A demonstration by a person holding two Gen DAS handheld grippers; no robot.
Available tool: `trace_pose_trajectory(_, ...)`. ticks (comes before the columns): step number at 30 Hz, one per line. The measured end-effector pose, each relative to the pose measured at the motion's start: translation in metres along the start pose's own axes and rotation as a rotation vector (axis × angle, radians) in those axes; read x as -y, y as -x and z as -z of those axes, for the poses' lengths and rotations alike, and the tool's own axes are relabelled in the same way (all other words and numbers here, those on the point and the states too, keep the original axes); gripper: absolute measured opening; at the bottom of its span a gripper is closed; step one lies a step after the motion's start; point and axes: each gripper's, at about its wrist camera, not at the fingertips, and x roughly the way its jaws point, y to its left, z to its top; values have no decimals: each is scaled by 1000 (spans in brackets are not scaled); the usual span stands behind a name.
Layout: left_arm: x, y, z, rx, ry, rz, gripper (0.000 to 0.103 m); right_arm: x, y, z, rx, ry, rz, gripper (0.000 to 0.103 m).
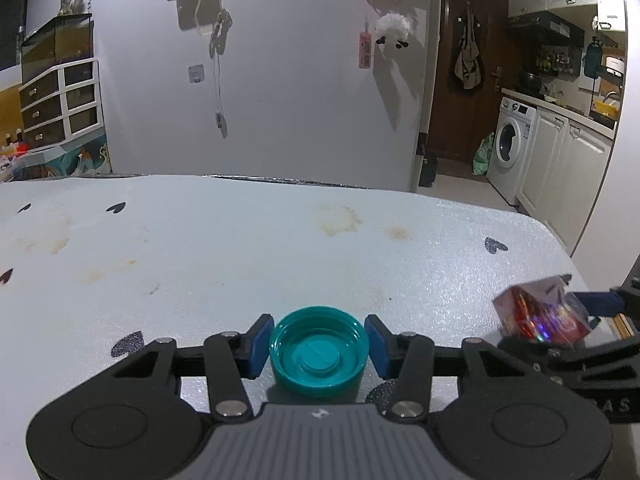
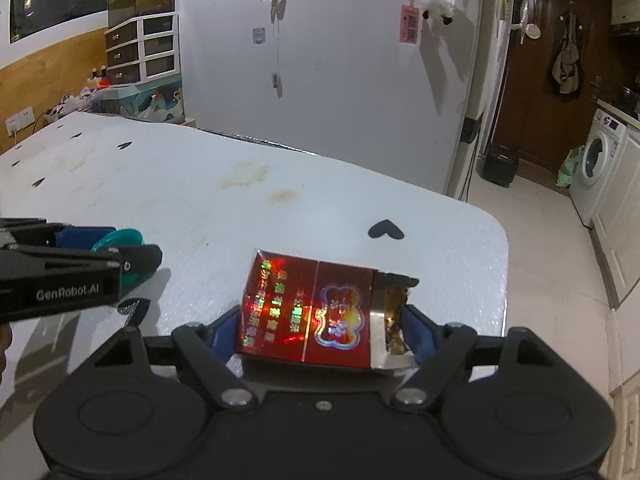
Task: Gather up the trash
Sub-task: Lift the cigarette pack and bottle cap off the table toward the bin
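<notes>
A pale blue worktop [image 1: 240, 248] with black heart prints and a few brownish stains fills a dim room; a grey wall hung with trinkets stands behind it, and a kitchen with a washing machine [image 1: 512, 144] opens off to the right.

The teal bottle cap [image 1: 319, 350] sits open side up on the worktop, directly between the blue pads of the left tool [image 1: 319, 346]. The jaws have closed in to roughly half their span, and both pads [image 1: 259, 344] meet the cap's rim, so I judge it gripped. The cap appears to rest on the surface, not yet lifted.

Just to the right lies the second piece of trash, a torn red cigarette pack [image 2: 310, 312] with shiny lettering and a ripped foil end. It lies crosswise between the pads of the right tool [image 2: 320, 330], its long axis running from one pad to the other, foil end toward the right pad. The jaws stand wide; whether the pads press the pack or only flank it cannot be told.

Each hand is nearest its own item, so the coming move turns on each tool lifting what already sits in its jaws.

The left view shows the cap's hollow inside and both pad contacts, but only a blurred corner of the pack. The right view shows the pack's printed face and torn end, while the cap [image 2: 120, 248] is mostly hidden behind the left tool's finger.
</notes>
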Motion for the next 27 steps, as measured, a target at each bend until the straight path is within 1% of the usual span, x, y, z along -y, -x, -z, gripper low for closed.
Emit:
trace_pose_trajectory(4, 0, 4, -1, 11, 3, 13, 50, 2, 11, 6, 1, -3, 5, 81)
trace_pose_trajectory(8, 3, 9, -3, 18, 4, 28, 50, 9, 18, 12, 18, -42, 20, 80)
trace_pose_trajectory(12, 6, 16, -1, 15, 4, 36, 50, 13, 25, 19, 34, -83, 9, 80)
trace_pose_trajectory(15, 9, 22, 2, 15, -3, 28, 50, 12, 33, 23, 36, -100, 0, 80)
trace_pose_trajectory(22, 20, 53, 3, 60, -51, 22, 50, 11, 67, 27, 72, -83, 8, 80)
trace_pose_trajectory(27, 31, 70, 13, 59, -73, 25, 50, 18, 93, 33, 93, -90, 25, 80)
